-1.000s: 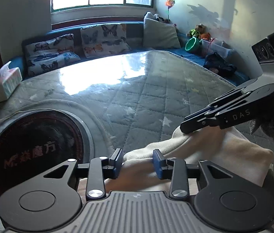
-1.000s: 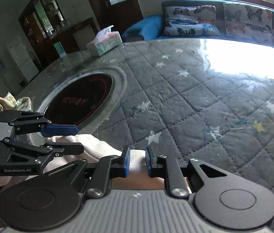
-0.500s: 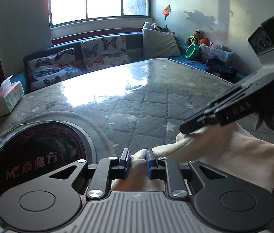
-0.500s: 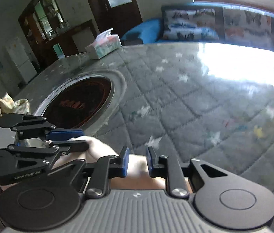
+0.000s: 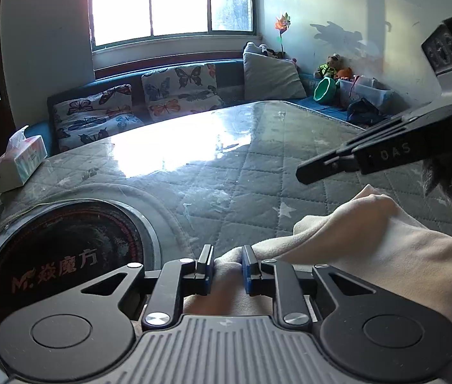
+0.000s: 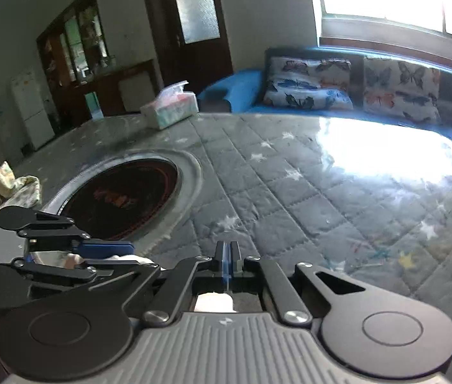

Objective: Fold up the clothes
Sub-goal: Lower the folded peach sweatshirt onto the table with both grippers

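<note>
A cream garment (image 5: 385,243) lies bunched on the grey quilted table cover (image 5: 226,192), at the near right in the left wrist view. My left gripper (image 5: 227,267) has a fold of it between its blue pads, which press on the cloth while the jaws are opening slightly. In the right wrist view the left gripper (image 6: 136,256) sits low at the left with a sliver of cream garment (image 6: 120,257) in it. My right gripper (image 6: 227,256) is shut, pads together, with nothing seen between them. In the left wrist view the right gripper (image 5: 301,172) hangs just above the garment, apart from it.
A round dark hob inset (image 5: 59,262) sits in the table at the left. A tissue box (image 5: 18,166) stands at the far left edge. A crumpled patterned cloth (image 6: 5,182) lies off the table's left. A sofa with butterfly cushions (image 5: 178,92) runs behind.
The left jaws narrowed onto the cloth fold. The right jaws closed fully, and the right gripper lifted off the garment it was touching a second ago.
</note>
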A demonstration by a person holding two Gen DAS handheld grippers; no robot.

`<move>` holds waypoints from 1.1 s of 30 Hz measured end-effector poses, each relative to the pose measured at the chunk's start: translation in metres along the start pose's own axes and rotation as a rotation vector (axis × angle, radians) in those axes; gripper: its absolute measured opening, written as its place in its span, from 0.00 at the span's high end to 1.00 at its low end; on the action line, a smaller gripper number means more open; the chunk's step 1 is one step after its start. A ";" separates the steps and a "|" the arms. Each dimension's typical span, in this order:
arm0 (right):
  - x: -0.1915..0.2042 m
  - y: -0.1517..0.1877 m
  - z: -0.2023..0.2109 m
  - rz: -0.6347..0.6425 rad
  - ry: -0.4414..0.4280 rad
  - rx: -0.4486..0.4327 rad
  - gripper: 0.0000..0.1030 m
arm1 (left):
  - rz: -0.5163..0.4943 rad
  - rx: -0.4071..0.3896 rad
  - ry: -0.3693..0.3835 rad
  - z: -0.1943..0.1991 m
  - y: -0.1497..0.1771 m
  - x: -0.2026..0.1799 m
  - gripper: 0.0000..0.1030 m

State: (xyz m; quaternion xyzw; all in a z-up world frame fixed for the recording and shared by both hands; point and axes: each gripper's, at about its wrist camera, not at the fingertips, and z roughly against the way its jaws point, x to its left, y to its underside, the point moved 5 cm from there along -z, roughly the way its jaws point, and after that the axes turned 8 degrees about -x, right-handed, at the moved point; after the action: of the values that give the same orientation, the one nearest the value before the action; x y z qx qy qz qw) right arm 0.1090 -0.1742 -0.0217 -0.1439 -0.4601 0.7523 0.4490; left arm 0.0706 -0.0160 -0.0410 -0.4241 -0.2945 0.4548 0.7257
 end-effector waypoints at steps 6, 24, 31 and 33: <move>-0.007 0.013 -0.009 -0.069 -0.053 0.117 0.88 | 0.001 0.005 0.002 0.000 -0.001 0.000 0.75; 0.002 0.003 -0.001 0.053 0.032 0.004 1.00 | 0.060 0.019 0.126 0.014 -0.013 -0.029 0.73; 0.021 0.011 0.010 0.096 -0.067 0.030 0.95 | 0.122 0.059 0.099 -0.008 -0.003 -0.015 0.73; 0.025 0.020 0.007 0.114 -0.066 0.046 0.94 | 0.131 0.052 0.102 -0.008 -0.001 -0.013 0.73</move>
State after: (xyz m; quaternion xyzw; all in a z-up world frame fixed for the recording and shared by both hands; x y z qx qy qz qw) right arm 0.0792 -0.1614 -0.0292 -0.1350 -0.4483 0.7914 0.3931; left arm 0.0724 -0.0310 -0.0444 -0.4460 -0.2168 0.4868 0.7191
